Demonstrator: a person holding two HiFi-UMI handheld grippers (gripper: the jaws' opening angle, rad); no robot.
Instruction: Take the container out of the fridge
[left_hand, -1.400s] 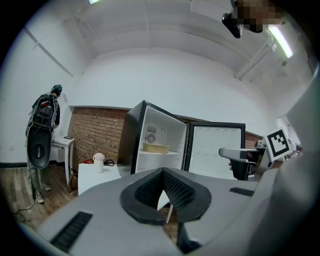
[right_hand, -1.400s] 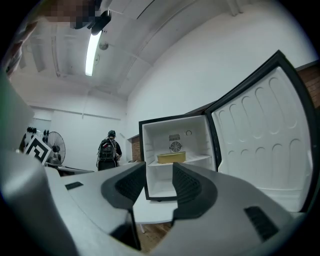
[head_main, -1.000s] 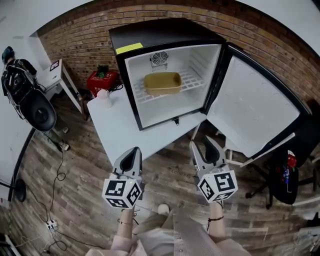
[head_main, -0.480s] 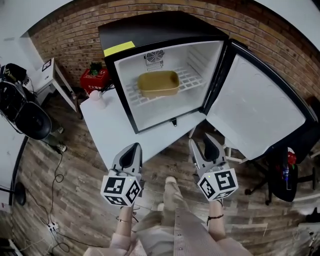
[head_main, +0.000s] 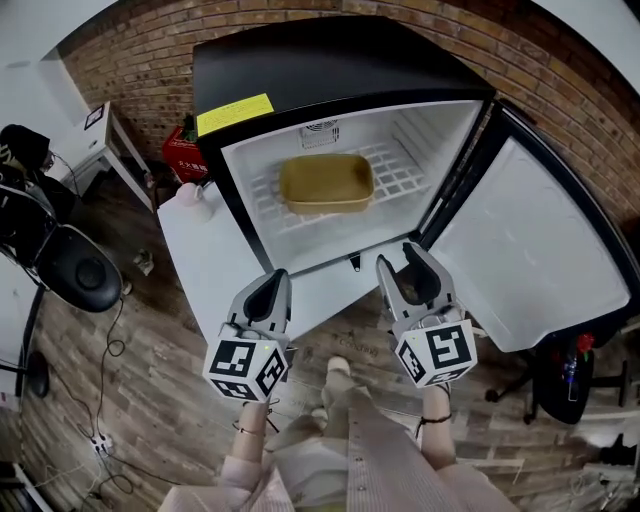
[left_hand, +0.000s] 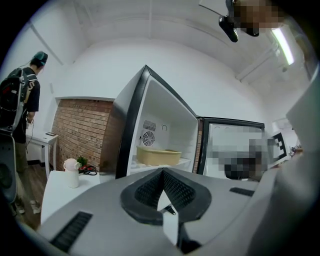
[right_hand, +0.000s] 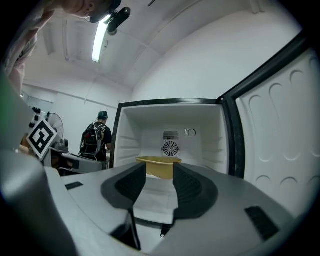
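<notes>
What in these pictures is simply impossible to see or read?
Yellow label on the black fridge: head view, print too small to read.
Tan rectangular container: right gripper view, lower part hidden behind the right gripper.
Open fridge door: left gripper view, inner face partly under a mosaic patch.

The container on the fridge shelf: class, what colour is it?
The container is tan-yellow, shown best in the head view.
</notes>
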